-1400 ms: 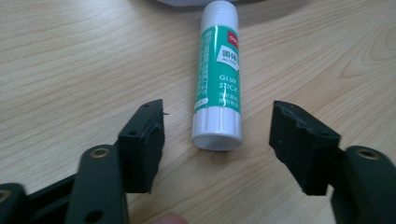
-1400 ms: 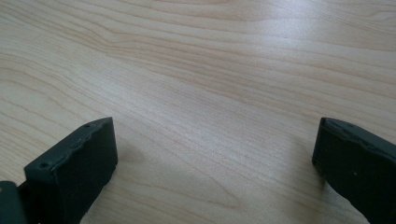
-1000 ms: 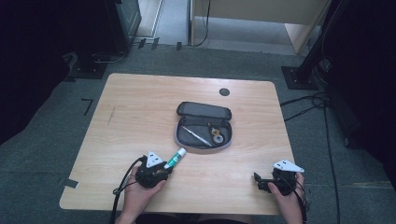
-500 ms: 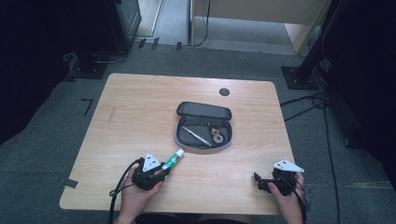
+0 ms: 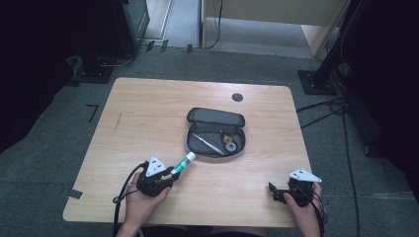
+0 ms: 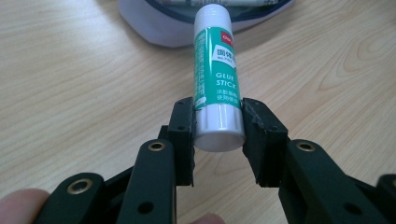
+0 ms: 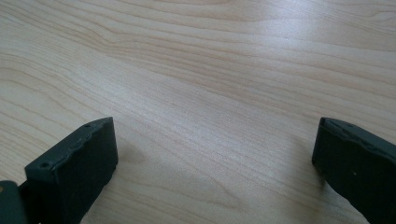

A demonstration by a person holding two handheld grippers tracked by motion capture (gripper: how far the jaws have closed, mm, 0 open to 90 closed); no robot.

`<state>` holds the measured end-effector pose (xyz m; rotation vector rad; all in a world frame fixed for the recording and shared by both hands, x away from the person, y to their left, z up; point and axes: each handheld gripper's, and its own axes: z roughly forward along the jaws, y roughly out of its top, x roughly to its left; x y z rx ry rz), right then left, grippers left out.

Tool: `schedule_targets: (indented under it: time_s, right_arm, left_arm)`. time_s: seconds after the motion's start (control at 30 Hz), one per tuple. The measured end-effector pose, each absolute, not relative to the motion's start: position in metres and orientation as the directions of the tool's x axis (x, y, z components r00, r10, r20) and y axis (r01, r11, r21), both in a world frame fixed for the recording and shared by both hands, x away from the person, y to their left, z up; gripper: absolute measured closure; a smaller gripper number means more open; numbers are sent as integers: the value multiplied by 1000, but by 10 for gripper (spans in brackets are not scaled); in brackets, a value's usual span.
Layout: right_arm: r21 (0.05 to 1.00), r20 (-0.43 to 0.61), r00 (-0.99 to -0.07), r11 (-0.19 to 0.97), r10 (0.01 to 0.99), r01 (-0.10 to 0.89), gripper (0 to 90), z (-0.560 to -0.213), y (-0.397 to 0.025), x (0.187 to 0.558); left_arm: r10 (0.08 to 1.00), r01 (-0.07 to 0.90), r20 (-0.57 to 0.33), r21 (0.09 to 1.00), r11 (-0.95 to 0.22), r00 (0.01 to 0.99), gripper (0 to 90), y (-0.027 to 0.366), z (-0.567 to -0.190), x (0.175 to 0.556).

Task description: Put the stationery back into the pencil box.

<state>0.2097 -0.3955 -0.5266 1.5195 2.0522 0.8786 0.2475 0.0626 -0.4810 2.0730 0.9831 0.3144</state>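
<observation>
My left gripper (image 5: 170, 174) (image 6: 218, 140) is shut on the base of a green and white glue stick (image 5: 183, 162) (image 6: 216, 81), whose white cap points toward the open dark pencil case (image 5: 215, 133) (image 6: 173, 28) in the middle of the wooden table (image 5: 148, 113). The case holds a pen (image 5: 207, 143) and a small round item (image 5: 230, 146). The stick's cap reaches the case's near left rim. My right gripper (image 5: 272, 192) (image 7: 215, 158) is open over bare wood at the table's near right, with nothing between its jaws.
A round black cable port (image 5: 237, 97) sits near the table's far edge. Dark equipment stands (image 5: 99, 64) and cables (image 5: 341, 113) lie on the grey floor around the table. Bare wood stretches across the left and far parts of the table.
My left gripper with the glue stick has shifted slightly left and back toward the person. The right gripper has stayed put.
</observation>
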Motion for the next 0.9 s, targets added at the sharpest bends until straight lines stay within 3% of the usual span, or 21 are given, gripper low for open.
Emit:
schedule_targets:
  time_s: [0.9]
  right_arm:
    - [712,26,-301,194,953,675,0,-527,-395,210]
  left_arm:
    - [708,526,-117,754,-393,696,669,26,-468,310]
